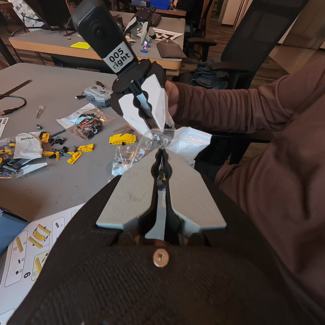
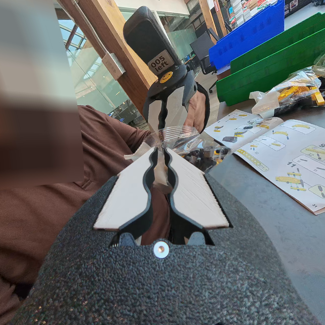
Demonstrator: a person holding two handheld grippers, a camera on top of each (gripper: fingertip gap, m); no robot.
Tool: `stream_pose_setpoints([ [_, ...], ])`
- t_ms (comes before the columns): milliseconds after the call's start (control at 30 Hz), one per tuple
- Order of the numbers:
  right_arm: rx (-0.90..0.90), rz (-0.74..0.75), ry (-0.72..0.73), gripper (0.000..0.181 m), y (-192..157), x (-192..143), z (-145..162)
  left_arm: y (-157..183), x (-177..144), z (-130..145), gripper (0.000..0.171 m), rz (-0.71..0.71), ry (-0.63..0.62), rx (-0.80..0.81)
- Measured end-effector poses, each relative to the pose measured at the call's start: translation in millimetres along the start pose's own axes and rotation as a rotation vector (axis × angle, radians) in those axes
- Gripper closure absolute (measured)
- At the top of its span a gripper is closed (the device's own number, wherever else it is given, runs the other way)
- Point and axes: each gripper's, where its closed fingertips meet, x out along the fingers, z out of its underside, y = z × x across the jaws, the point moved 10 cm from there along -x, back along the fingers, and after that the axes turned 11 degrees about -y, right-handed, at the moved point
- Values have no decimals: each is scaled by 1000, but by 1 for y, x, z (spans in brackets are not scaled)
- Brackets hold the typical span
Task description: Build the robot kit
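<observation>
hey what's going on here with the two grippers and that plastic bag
A person holds both grippers facing each other above the table's edge. The left gripper and the right gripper are each shut on the top of one clear plastic bag of small parts. An instruction booklet lies open nearby.

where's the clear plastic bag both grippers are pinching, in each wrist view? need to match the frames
Left wrist view: clear plastic bag at centre, just above the left gripper tips; the right gripper bites it from above.
Right wrist view: bag just above centre, at the right gripper tips; the left gripper comes down onto it.
Shared landmark: instruction booklet lower left in the left view, right in the right view.
</observation>
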Motion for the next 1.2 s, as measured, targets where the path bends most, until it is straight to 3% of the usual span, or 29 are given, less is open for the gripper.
stream_pose_setpoints([
  [400, -164, 148, -84, 181, -11, 1, -3, -8, -2, 1, 157, 130, 63, -205],
  [867, -280, 184, -146, 181, -20, 8, -1, -11, 6, 8, 162, 220, 51, -270],
  [1200, -278, 144, -134, 181, -24, 6, -3, -15, 17, 15, 171, 472, 182, -346],
])
